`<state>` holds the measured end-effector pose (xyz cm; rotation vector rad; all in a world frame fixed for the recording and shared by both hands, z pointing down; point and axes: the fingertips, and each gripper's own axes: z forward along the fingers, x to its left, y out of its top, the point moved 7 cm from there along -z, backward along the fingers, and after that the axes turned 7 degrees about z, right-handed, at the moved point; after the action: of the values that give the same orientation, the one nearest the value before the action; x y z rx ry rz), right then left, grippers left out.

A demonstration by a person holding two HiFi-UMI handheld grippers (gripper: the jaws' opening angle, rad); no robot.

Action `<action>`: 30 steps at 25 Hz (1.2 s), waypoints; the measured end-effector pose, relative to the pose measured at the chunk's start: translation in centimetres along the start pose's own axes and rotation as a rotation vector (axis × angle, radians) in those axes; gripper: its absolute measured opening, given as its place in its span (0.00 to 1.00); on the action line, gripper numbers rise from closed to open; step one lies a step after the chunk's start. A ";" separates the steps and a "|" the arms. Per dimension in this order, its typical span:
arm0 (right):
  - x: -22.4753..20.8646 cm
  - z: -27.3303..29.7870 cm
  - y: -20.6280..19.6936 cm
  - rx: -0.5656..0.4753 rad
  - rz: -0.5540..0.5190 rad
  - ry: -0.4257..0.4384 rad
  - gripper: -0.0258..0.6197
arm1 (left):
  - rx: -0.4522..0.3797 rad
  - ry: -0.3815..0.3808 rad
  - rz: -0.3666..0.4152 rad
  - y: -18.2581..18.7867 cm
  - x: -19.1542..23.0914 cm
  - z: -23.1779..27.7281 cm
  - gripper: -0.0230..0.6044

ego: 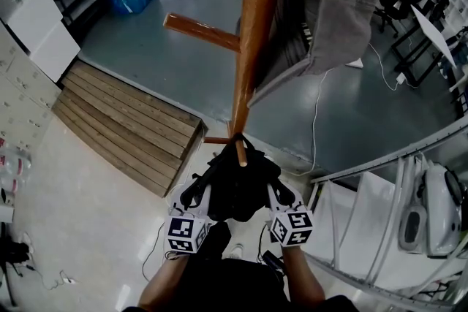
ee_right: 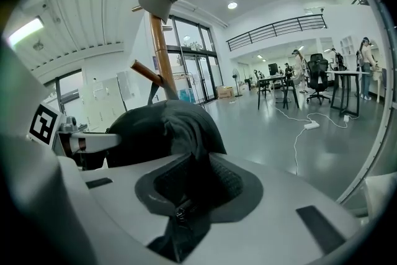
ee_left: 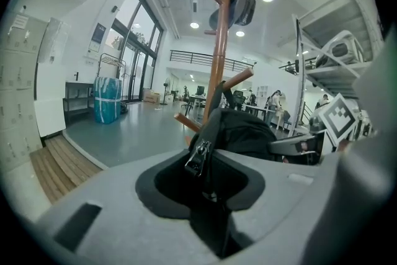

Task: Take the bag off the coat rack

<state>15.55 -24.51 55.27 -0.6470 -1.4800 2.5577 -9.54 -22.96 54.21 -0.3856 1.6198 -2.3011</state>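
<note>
Bag (ego: 238,190) — black, soft, zippered — hung low on the coat rack (ego: 251,33), at 6 o'clock of its pole, clamped by left gripper (ego: 197,193) and right gripper (ego: 278,193); grey floor (ego: 183,62), open hall.

I record a soft black bag (ego: 235,195) hanging low on the coat rack (ego: 246,47), its strap looped over a short lower peg and its body slumped beneath. The coat rack is an upright, reddish-brown wooden pole with angled pegs at several heights. The bag's fabric is pinched on both flanks: a zipper pull sits in the left tongs (ego: 196,192), and bunched cloth in the right tongs (ego: 280,193).
</note>
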 end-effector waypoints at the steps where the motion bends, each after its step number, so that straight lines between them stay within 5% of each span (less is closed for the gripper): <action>1: 0.0 -0.1 0.0 -0.002 0.001 0.002 0.17 | -0.001 0.002 0.000 0.0 -0.1 -0.1 0.19; 30: 1.1 -4.7 1.0 -0.074 0.001 0.026 0.16 | -0.069 -0.005 0.017 2.0 -2.9 -3.9 0.18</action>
<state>16.58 -20.95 52.04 -0.6877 -1.5731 2.4952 -8.19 -19.10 50.95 -0.3914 1.6964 -2.2347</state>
